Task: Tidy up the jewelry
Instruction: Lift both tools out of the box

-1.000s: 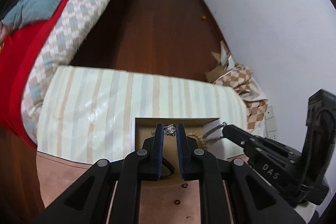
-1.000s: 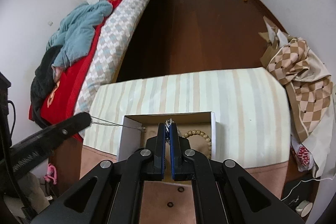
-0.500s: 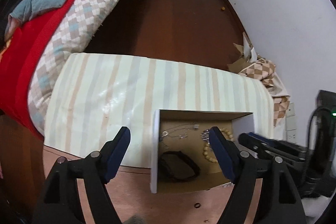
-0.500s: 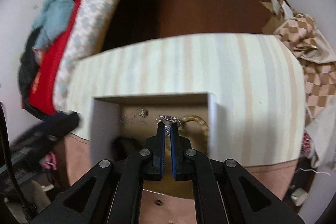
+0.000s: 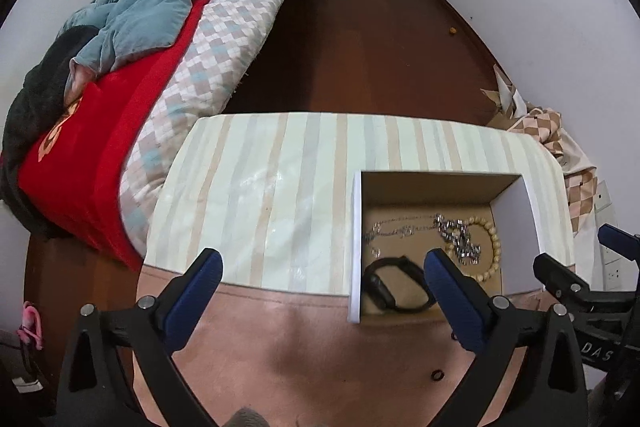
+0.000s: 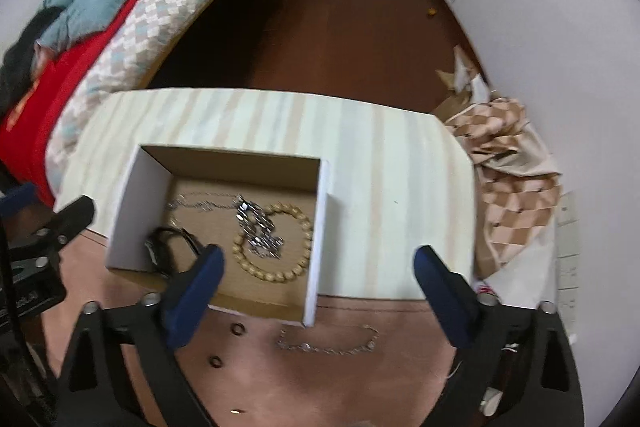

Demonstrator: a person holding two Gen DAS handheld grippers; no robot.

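An open cardboard box [image 5: 356,243] [image 6: 132,203] stands on the table. It holds a silver chain necklace [image 5: 404,229] [image 6: 204,205], a chunky silver bracelet [image 5: 460,239] [image 6: 260,227], a wooden bead bracelet [image 5: 494,247] [image 6: 272,273] and a black watch [image 5: 396,287] [image 6: 168,247]. Outside the box, a thin silver chain [image 6: 328,345] and two small dark rings [image 6: 238,329] [image 6: 215,361] lie on the pink mat; one ring shows in the left wrist view [image 5: 438,375]. My left gripper [image 5: 320,279] is open and empty. My right gripper [image 6: 318,271] is open and empty above the box's near right corner.
The striped tablecloth [image 5: 280,187] covers the far table, the pink mat [image 6: 360,379] the near part. A bed with red and blue covers [image 5: 120,67] lies left. A checkered cloth pile [image 6: 508,167] sits right by the wall. Brown floor [image 5: 360,59] lies beyond.
Both grippers opened, the left first, then the right. The necklace and chunky bracelet now lie in the box. Both grippers drew back and up from the box.
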